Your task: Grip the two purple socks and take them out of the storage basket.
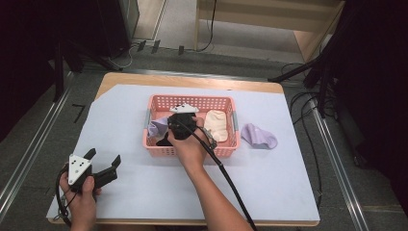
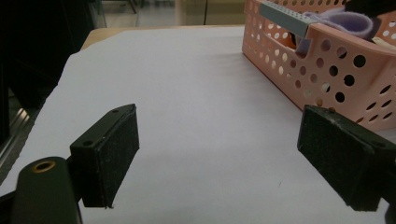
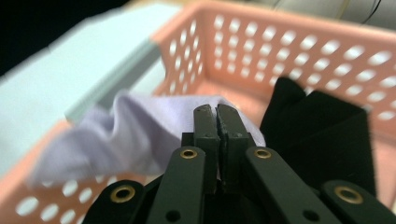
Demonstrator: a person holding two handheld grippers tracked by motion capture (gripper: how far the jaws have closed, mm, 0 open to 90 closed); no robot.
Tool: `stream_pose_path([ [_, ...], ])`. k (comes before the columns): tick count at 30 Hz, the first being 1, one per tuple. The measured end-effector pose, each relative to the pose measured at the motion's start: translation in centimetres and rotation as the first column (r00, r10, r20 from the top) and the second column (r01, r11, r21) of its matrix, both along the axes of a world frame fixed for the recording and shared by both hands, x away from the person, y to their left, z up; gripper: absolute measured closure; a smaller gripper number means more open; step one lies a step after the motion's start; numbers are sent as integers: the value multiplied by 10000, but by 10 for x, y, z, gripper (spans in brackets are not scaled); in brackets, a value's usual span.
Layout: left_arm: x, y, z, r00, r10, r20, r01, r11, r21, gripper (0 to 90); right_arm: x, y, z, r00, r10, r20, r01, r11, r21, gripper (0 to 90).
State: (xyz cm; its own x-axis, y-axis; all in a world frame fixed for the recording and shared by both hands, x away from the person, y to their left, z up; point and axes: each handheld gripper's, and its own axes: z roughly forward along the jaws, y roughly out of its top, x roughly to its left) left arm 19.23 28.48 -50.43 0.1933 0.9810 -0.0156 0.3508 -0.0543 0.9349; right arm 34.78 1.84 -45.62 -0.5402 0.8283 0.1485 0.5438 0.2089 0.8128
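A pink perforated basket (image 1: 190, 98) stands on the white sheet at mid-table. Inside it lie a lilac cloth (image 1: 156, 127), a black cloth (image 1: 164, 141) and a cream cloth (image 1: 216, 124). My right gripper (image 1: 169, 126) reaches into the basket's left part. In the right gripper view its jaws (image 3: 217, 112) are shut on the lilac cloth (image 3: 135, 135), which hangs over the basket wall (image 3: 289, 46), with the black cloth (image 3: 317, 126) beside it. My left gripper (image 1: 105, 157) rests open near the table's front left, holding nothing (image 2: 219, 158); the basket (image 2: 336, 79) is ahead to its right.
A second lilac cloth (image 1: 260, 136) lies on the sheet just right of the basket. The white sheet (image 1: 120, 110) covers most of the wooden table. Cables and dark stands (image 1: 312, 72) crowd the floor at the right and back.
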Motion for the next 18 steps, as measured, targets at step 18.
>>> stream_pose_path([
  [18, 0, 0, 0, 10000, 13, -26, -13, 10000, -12, 138, -17, -38, 24, 9577, -685, 2794, -78, 9647, 2633, 886],
])
